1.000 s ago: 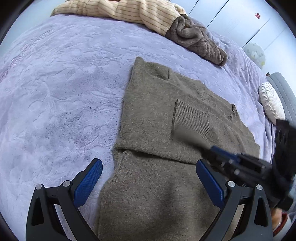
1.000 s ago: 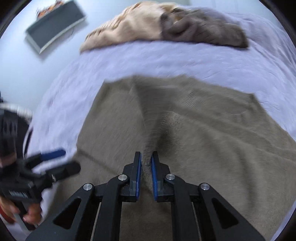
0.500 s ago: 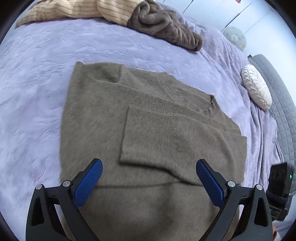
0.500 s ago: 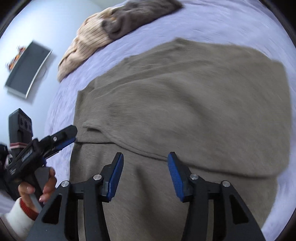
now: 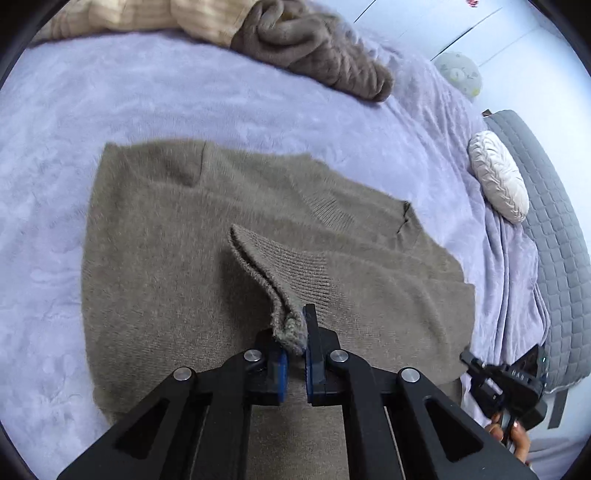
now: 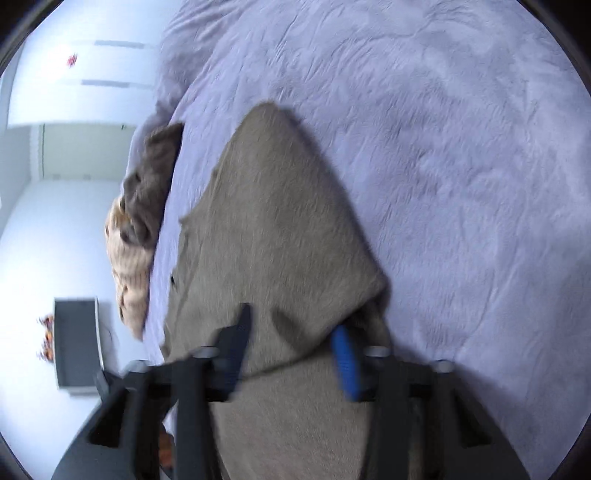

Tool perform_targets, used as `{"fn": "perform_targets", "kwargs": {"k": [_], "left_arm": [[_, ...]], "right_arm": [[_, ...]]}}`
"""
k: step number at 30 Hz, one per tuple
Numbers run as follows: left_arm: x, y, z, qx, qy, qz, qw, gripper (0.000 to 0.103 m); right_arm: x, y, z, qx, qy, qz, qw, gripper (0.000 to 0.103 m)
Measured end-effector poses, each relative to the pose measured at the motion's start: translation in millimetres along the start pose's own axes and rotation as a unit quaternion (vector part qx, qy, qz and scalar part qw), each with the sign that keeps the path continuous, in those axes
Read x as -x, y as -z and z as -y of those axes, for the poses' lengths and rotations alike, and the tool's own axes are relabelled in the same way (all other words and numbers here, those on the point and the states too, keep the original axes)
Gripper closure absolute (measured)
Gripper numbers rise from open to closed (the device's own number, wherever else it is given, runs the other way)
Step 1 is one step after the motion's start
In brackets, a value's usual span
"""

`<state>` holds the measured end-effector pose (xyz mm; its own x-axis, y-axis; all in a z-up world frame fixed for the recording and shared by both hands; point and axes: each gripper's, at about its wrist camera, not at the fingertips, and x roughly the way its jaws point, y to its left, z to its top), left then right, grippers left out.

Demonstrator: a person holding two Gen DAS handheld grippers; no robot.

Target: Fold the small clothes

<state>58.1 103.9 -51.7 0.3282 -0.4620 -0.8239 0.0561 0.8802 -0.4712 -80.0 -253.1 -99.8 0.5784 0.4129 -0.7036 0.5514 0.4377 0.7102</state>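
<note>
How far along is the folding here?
Done: the taupe sweater lies spread flat on the bed. In hand: the left gripper is shut on the sleeve cuff, raised off the body. Left: laying that sleeve, folding the body, then the brown garment and the striped garment heaped at the far edge.

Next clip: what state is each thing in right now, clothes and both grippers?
Taupe sweater: flat on the bed, one sleeve folded across.
Left hand-held gripper: shut on the sleeve cuff.
Right hand-held gripper: jaws apart, blurred, sweater edge between them.
Brown garment: crumpled, unfolded.
Striped beige garment: crumpled, unfolded.
</note>
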Motion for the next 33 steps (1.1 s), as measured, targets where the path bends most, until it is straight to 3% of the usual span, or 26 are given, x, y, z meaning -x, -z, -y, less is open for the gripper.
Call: {"fn": "perform_targets", "kwargs": {"k": [4, 7, 10, 13, 20, 23, 33], "left_arm": [[5, 11, -1, -0.022, -0.006, -0.003, 0.9997, 0.096], [-10, 23, -8, -0.030, -0.029, -0.026, 0.9988, 0.096], [-13, 31, -15, -0.028, -0.031, -0.025, 0.9988, 0.095], [-9, 30, -17, -0.030, -0.035, -0.024, 0.9987, 0.095], [5, 28, -24, -0.049, -0.098, -0.023, 0.9938, 0.095], [10, 30, -23, -0.066, -0.143, -0.019, 0.9873, 0.095], [18, 39, -24, -0.065, -0.172, -0.020, 0.9828, 0.095]], "right_arm": [[11, -18, -28, 0.092, 0.022, 0.025, 0.995, 0.097], [2, -18, -42, 0.168, 0.060, 0.002, 0.984, 0.097], [-15, -13, -27, 0.164, 0.084, -0.029, 0.982, 0.096], [-20, -11, -14, 0.157, 0.078, -0.031, 0.984, 0.097], [-6, -8, -18, 0.169, 0.097, -0.038, 0.980, 0.094], [-2, -5, -22, 0.180, 0.109, -0.039, 0.977, 0.093], [4, 1, -20, 0.159, 0.109, -0.044, 0.980, 0.089]]}}
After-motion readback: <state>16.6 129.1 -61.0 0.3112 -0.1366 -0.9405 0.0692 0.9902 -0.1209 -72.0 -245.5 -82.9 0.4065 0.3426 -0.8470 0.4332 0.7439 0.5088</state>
